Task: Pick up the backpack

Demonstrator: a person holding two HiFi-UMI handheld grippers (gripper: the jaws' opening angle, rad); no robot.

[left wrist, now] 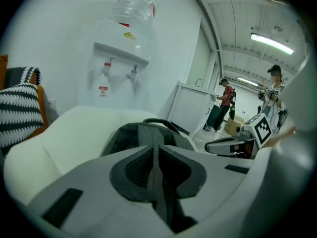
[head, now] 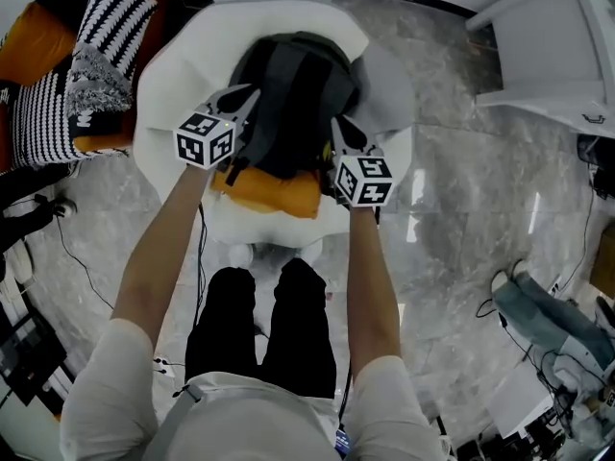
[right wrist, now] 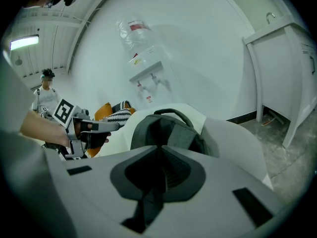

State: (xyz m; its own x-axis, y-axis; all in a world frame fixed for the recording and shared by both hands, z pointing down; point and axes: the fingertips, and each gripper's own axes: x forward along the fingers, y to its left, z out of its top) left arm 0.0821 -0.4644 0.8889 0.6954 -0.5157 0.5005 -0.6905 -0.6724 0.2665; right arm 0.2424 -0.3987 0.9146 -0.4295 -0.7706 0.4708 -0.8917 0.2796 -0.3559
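We see grey marble floor (head: 461, 209) all round, and a white armchair (head: 163, 113) at the top middle of the head view. The backpack (head: 298, 94) is dark grey and lies on the armchair seat, strap side up. Its top handle points at the backrest and its bottom end is at the seat's front edge. An orange cushion (head: 274, 192) sits at that front edge, touching the backpack's lower end. 2 striped cushions (head: 110, 17) are off the armchair's left side. A water dispenser (left wrist: 121, 58) stands against the wall behind the backrest.

Left gripper (head: 240, 96): fingers together, clamped on a grey strap (left wrist: 151, 138) on the backpack's left side. Right gripper (head: 338, 128): fingers together, clamped on a dark strap (right wrist: 148, 202) on its right side. Both grippers are low over the seat, 1 on each side of the backpack.
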